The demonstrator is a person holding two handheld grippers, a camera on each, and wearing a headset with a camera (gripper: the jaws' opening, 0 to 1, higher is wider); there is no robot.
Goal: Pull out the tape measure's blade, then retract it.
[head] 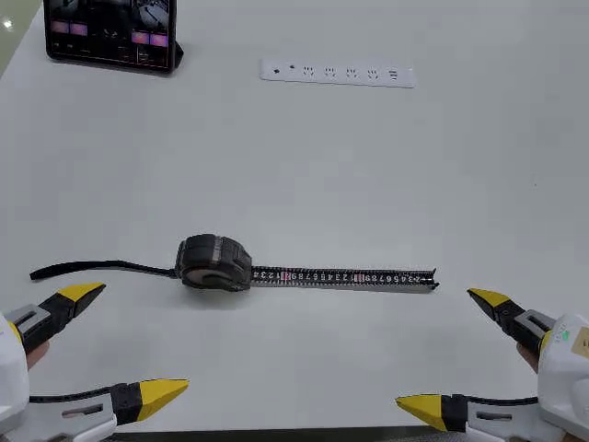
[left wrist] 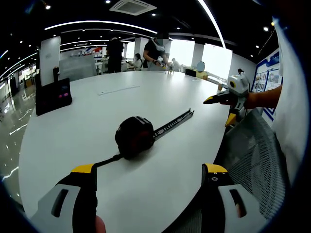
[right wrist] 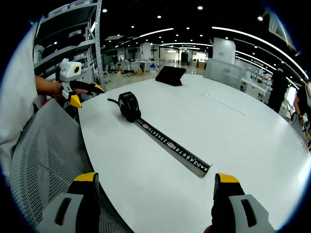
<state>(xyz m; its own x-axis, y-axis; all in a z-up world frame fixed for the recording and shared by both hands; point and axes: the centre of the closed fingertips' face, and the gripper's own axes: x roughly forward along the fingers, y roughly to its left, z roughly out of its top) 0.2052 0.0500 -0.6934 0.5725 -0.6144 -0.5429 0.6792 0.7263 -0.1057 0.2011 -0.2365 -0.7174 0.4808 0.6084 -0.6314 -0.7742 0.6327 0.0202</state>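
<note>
Tape measure (head: 213, 263) lies with its numbered blade (head: 345, 278) extended, between left claw (head: 144, 336) and right claw (head: 433, 347), both released.

Left gripper (head: 140, 336) and right gripper (head: 435, 347): white bodies, yellow-tipped black jaws; white shirt (right wrist: 17, 107)

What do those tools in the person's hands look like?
The left gripper and the right gripper match: a white body and two black fingers ending in pointed yellow tips. The person wears a white top.
</note>
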